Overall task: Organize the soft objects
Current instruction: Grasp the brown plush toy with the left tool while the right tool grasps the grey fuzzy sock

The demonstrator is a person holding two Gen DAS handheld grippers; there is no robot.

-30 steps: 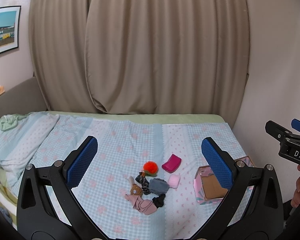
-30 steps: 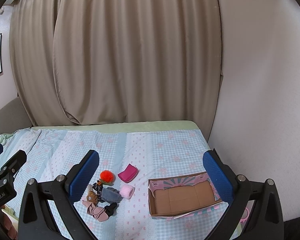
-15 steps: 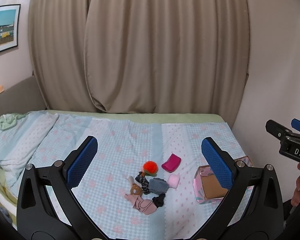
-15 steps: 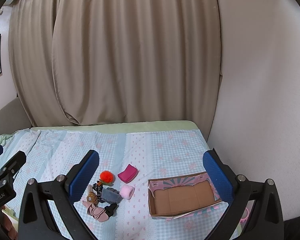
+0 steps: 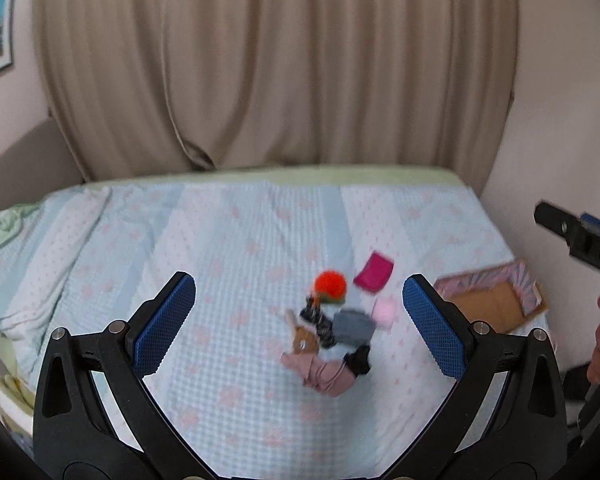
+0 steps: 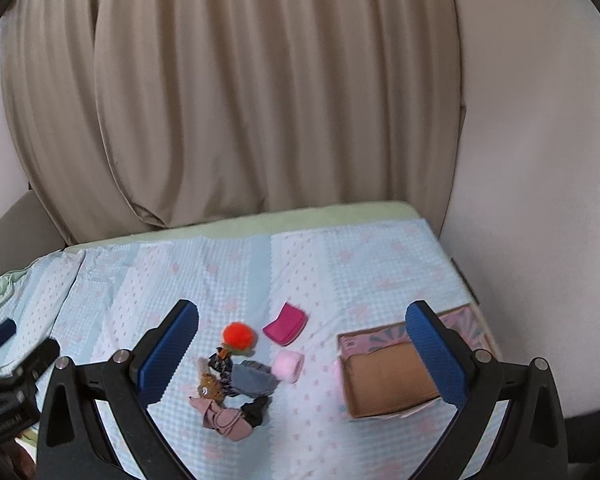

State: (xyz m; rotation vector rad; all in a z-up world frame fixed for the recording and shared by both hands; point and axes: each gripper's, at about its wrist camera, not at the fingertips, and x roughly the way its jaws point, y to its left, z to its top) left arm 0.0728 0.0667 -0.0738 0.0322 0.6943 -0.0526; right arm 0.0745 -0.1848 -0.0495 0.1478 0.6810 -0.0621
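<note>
Both grippers are hanging wide and empty over the bed [image 6: 340, 248] — the left gripper [image 5: 300, 320] framing the pile [image 5: 332, 336] dead ahead, the right gripper [image 6: 300, 352] seeing the pile [image 6: 240, 380] left of centre, the box [image 6: 388, 380] rightward. Since a second ago both have been dipping closer, the left nearer.

Soft colours on a pale blue checked bedspread [image 6: 340, 272]

Orange pompom [image 6: 239, 334], magenta pouch [image 6: 286, 325], pink roll [image 6: 288, 366] (fluffy), grey cloth [image 6: 254, 378] ahead of the blue-padded left gripper [image 5: 299, 326]; pink-printed brown box [image 6: 384, 380] right.
</note>
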